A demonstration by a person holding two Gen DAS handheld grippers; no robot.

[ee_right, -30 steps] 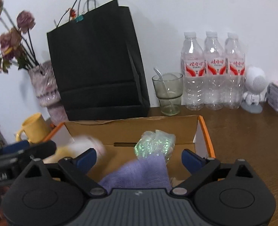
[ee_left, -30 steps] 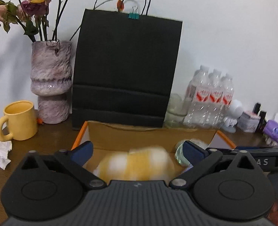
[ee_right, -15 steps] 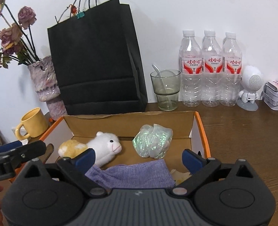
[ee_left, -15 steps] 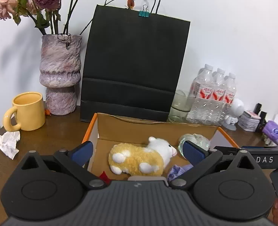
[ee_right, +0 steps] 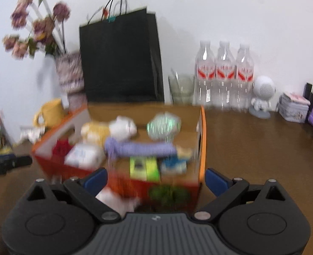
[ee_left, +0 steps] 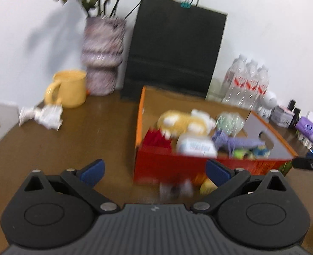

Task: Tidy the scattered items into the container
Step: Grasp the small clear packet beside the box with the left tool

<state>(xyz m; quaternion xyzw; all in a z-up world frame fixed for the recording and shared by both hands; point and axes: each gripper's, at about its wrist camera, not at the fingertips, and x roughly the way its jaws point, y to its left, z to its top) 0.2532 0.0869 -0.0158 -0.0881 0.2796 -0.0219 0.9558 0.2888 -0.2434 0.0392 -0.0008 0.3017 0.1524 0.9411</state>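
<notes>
Left wrist view: the left gripper (ee_left: 154,169) is spread wide and empty. The box (ee_left: 209,165) is seen packed with the plush toy (ee_left: 184,122); blurred small items (ee_left: 177,188) lie outside its front wall.

Right wrist view: the right gripper (ee_right: 156,179) is likewise spread and empty. Given the blur, the box could be struck.

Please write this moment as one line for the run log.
left gripper: open, empty | right gripper: open, empty | box: holds plush sheep, purple cloth | crumpled paper: on table beside the box | frames blurred
</notes>
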